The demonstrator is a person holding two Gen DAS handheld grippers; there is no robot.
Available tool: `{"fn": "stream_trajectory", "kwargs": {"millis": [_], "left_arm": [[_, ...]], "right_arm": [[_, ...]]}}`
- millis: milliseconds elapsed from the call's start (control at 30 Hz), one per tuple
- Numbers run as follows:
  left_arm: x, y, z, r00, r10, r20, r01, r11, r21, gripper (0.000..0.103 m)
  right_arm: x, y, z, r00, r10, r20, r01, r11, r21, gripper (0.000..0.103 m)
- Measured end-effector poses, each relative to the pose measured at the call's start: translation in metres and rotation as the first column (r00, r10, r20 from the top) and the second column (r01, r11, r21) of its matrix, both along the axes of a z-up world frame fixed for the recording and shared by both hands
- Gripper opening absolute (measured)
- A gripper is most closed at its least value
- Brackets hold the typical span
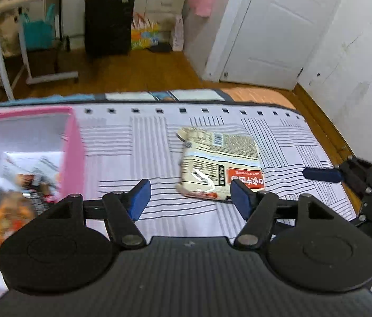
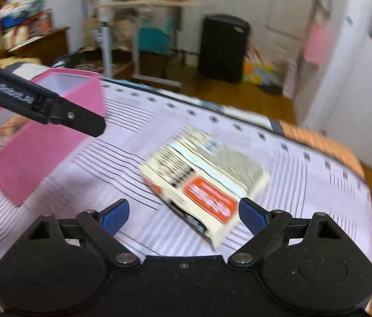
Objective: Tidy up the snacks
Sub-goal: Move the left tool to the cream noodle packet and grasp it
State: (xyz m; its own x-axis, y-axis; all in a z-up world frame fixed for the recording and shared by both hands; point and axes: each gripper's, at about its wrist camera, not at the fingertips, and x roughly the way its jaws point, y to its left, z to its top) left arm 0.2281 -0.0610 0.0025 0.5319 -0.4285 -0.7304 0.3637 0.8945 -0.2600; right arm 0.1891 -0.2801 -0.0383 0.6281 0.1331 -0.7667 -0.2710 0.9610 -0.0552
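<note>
A cream snack packet (image 1: 220, 158) with a red label lies flat on the striped bed sheet (image 1: 133, 137). My left gripper (image 1: 190, 198) is open just short of the packet's near edge, and nothing is between its pads. At the left stands an open pink box (image 1: 76, 142) with several snack packs (image 1: 19, 185) inside. In the blurred right wrist view the same packet (image 2: 207, 182) lies right in front of my right gripper (image 2: 183, 212), whose jaws stand wide and apart from it. The pink box (image 2: 41, 158) is to its left, behind the left gripper's finger (image 2: 54, 105).
The right gripper's blue pad (image 1: 323, 174) reaches in at the bed's right edge. Beyond the bed's far edge is wooden floor (image 1: 146, 71), with a black suitcase (image 1: 109, 21), a white rolling stand (image 1: 51, 76) and a white door (image 1: 278, 26).
</note>
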Motion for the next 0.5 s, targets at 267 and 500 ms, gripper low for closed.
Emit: {"fn": "stream_trajectory", "kwargs": {"millis": [267,500], "left_arm": [[0.045,-0.039,-0.058,0.996,0.070,-0.048,-0.070,0.997,0.019,0.066],[0.080,-0.041,-0.111,0.978,0.176,-0.112,-0.181,0.983,-0.036,0.066]], "right_arm": [[0.034,-0.036,-0.062,0.991,-0.077,-0.113,0.087,0.992,0.086,0.092],[0.050,-0.029,-0.093,1.000,0.003,-0.017,-0.002,0.999,0.048,0.101]]}}
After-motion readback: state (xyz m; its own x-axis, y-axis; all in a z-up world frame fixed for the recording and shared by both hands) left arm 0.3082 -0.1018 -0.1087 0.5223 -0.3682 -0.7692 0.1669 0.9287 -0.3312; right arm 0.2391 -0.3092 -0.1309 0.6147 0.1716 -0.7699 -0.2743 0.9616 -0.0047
